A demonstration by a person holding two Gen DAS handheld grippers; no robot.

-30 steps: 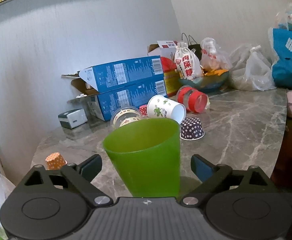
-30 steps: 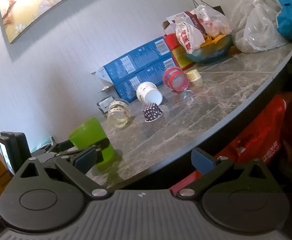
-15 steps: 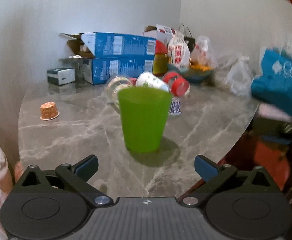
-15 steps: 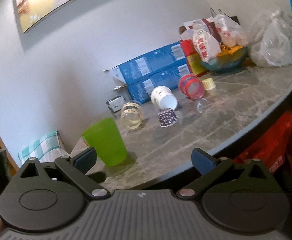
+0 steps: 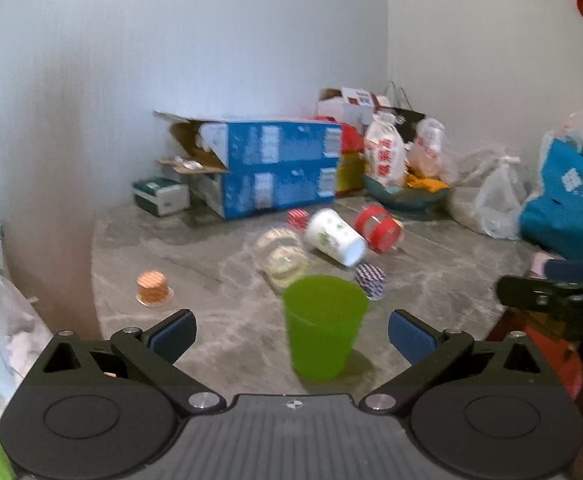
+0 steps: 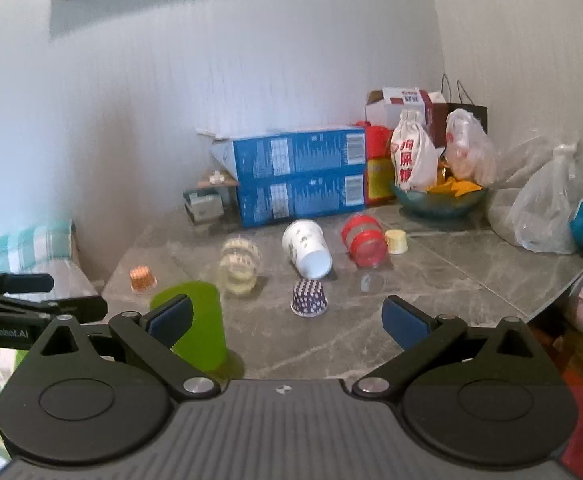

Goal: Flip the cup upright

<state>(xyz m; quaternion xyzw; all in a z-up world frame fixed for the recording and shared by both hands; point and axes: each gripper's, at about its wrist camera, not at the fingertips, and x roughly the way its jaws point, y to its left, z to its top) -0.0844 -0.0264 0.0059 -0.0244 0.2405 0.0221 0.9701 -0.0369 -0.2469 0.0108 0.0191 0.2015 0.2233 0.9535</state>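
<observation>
Left wrist view, blurred: left gripper [image 5: 289,330] spread wide, holding nothing; green cup [image 5: 324,326] upright on marble table [image 5: 219,324], smooth tapered plastic. Blue bag [image 5: 567,208], lettering cut off: "Col".

Right wrist view: right gripper [image 6: 287,320] spread wide, holding nothing; green cup [image 6: 197,328] partly hidden behind finger. White paper cup [image 6: 309,248] on side. Neighbouring gripper arm [image 6: 3,326] marked "GenRobot.AI".

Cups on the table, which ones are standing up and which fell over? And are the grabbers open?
green cup: upright, mouth up
white paper cup: lying on its side
red-banded cup: on its side
clear cup: on its side
purple dotted cup: upside down
orange cup: upside down
left gripper: open
right gripper: open
</observation>
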